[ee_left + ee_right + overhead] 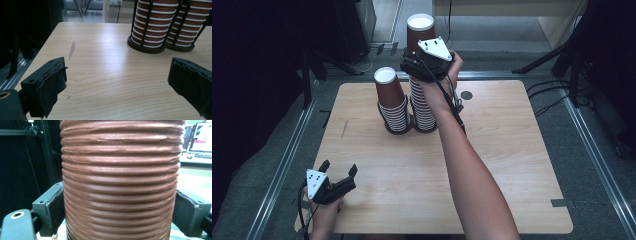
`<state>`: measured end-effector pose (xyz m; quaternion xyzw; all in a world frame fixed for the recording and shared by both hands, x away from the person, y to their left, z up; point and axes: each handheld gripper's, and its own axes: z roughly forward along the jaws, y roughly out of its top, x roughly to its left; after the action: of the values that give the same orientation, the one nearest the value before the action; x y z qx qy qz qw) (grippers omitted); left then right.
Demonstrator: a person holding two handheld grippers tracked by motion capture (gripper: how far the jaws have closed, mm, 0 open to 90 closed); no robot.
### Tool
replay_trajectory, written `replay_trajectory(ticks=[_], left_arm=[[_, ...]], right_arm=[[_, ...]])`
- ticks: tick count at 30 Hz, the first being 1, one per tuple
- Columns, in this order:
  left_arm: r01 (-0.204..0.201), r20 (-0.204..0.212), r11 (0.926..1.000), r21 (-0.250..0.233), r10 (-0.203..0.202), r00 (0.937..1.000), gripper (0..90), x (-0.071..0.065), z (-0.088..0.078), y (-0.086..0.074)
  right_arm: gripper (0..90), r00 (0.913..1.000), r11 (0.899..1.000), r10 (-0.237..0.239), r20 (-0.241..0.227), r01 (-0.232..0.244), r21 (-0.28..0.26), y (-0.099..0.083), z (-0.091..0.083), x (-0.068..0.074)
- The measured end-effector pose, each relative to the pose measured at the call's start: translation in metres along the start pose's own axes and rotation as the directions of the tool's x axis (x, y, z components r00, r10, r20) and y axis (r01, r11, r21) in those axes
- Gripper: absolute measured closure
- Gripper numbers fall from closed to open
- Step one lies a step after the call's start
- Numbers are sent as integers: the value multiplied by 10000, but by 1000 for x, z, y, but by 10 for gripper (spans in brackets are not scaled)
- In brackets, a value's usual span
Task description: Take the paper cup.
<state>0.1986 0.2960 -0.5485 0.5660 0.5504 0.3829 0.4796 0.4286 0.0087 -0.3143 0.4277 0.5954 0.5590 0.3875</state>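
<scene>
Left gripper [338,172] at the near left corner of the table [512,190], low over the wood, held in a hand at the bottom edge; jaws spread wide, nothing between them. Seen along those jaws in the left gripper view [117,82]: bare pale wood between the two black pads [52,87], a faint grey smear [72,49] farther on, and beyond it the round black bases of two wire holders standing side by side, touching or nearly so.

Farther out, past the middle of the table, two stacks of brown paper cups, mouths down, white bottoms up. Shorter stack [392,100] on the left, upright in its black wire holder [146,46]. Taller stack [422,75] just beside it on the right, in a like holder [181,46], rising well above its neighbour.

Right forearm stretched diagonally across the table from the near edge to the taller stack. Right gripper [424,64] high up on that stack, grey three-cornered plate on top, cable trailing back along the arm. Jaws set on either side of the stack's upper part — in the right gripper view [120,217], ribbed brown cup walls [120,182] from pad to pad, both pads flush against the sides, so closed on the cups at a wide span.

Beyond the table — grey floor, dark stands and cables.
</scene>
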Motion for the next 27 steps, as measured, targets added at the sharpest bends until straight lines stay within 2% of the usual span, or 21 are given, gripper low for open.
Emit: replay_trajectory(ticks=[3,11,27], left_arm=[[41,1,10000,-12,-41,10000,26,0,0,0],[17,8,10000,-4,-17,10000,27,0,0,0],[68,47,10000,-17,-68,10000,30,0,0,0]], right_arm=[[126,9999,9992,115,33,-114,-382,11,-4,1],[128,9999,9968,-140,1,139,-783,33,-9,2],[129,9999,9924,-20,-128,4,-1227,55,-21,-2]])
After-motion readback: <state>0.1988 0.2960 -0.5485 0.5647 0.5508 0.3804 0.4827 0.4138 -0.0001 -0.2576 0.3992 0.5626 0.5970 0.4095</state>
